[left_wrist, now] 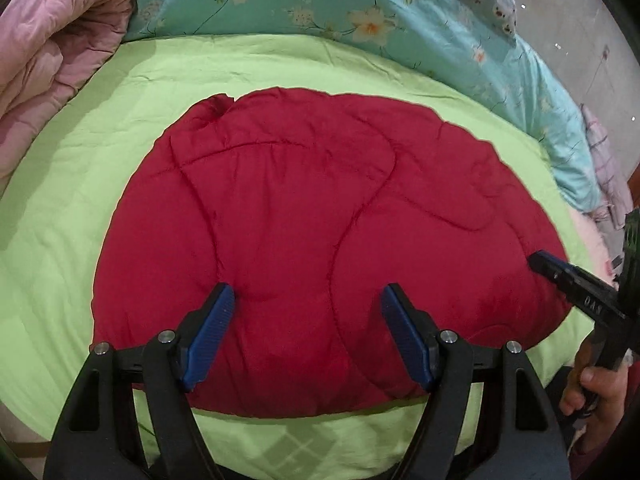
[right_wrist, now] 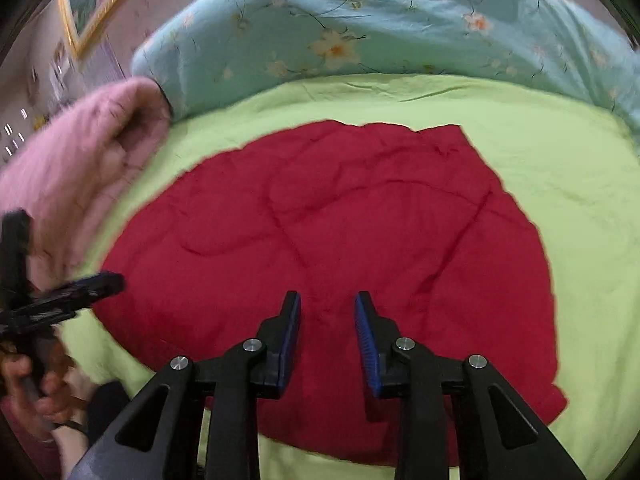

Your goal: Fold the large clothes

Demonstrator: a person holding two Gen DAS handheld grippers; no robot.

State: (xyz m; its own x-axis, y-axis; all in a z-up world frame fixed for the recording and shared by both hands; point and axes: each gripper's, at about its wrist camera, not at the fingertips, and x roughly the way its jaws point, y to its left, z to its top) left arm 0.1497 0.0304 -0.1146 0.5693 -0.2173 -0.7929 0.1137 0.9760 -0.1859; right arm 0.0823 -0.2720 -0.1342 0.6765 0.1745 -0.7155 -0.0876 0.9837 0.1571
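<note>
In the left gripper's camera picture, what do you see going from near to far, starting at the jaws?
left gripper with jaws open → red garment → green sheet → flowery blue quilt.

On the smooth, matt lime-green cotton-like sheet (left_wrist: 100, 184) lies a red quilted garment (left_wrist: 320, 216) of matt, softly puffed cloth with stitched seams, beyond it a faintly glossy teal floral quilt (left_wrist: 320, 4), while beside the sheet bunches a rumpled, matt pink padded blanket (left_wrist: 52, 52).
</note>
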